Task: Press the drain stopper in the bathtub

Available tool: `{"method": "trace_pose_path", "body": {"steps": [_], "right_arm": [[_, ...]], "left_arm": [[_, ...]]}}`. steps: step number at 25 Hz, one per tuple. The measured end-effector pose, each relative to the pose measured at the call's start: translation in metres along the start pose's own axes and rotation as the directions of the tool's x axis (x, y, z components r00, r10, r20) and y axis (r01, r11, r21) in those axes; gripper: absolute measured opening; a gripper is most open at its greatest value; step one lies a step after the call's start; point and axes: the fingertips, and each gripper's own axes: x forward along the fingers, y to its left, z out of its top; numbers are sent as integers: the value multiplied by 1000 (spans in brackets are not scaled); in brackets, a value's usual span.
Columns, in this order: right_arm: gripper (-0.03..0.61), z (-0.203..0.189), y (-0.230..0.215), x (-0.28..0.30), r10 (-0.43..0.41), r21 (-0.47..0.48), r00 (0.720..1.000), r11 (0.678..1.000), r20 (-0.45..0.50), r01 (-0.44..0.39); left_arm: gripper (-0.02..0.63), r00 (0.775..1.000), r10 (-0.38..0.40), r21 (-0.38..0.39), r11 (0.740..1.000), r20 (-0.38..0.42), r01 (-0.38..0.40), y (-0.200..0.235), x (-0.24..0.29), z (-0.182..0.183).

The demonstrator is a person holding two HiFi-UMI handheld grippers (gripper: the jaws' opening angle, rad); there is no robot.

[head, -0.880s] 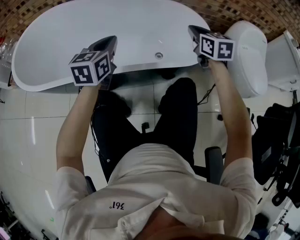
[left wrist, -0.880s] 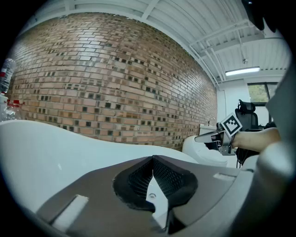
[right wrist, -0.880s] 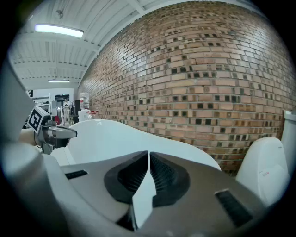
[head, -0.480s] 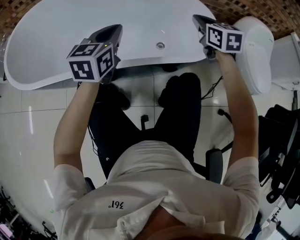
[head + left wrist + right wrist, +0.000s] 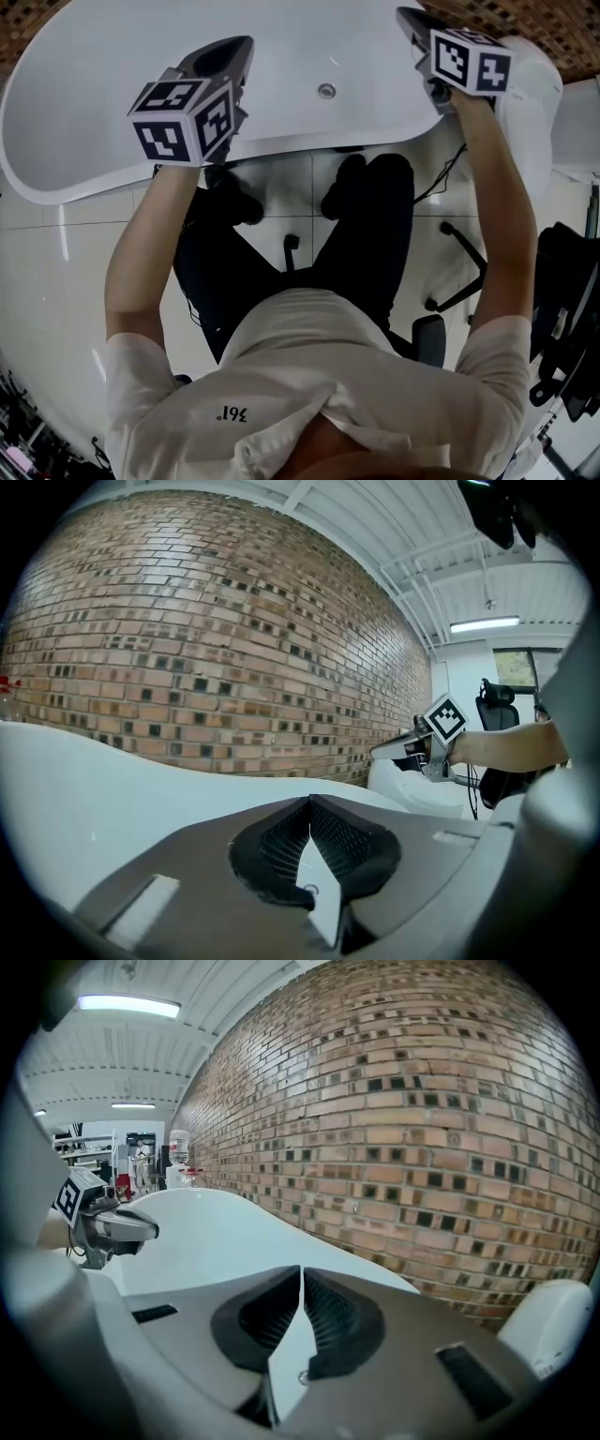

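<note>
A brick wall [image 5: 187, 621] is standing behind a white bathtub [image 5: 112, 94], and white tiles are shining on the floor [image 5: 56, 253]. A person is sitting by the tub, holding a gripper in each hand. The left gripper [image 5: 242, 47] is hovering over the tub's near side, with its fingers pressed together on nothing. The right gripper [image 5: 406, 16] is hovering over the tub's right end, with its fingers also together and empty. The drain stopper [image 5: 326, 91] is sitting in the tub between the two grippers, and neither is touching it.
</note>
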Motion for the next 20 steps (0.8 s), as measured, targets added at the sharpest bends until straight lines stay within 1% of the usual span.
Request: {"method": "trace_pose_path", "body": {"steps": [6,10,12,15,20], "right_arm": [[21,-2,-18,24,-5,-7,1000,1000,-16,5],[21,6,-28,51,-16,15,1000,1000,-19,17],[21,3,-29,66,-15,18,999,1000,-29,15],[21,-11,-32,87,-12,28,998,1000,-54,13],[21,-48,-34,124,4,51,993,999,-119,2]], "left_arm": [[5,1000,2,-5,1000,-2,-2,5,23,-1],[5,1000,8,-17,1000,22,-7,20,37,13],[5,1000,10,-21,1000,27,-9,24,44,16],[5,1000,9,-18,1000,20,-9,23,55,11],[5,999,1,-28,1000,-44,-2,25,82,-17]]}}
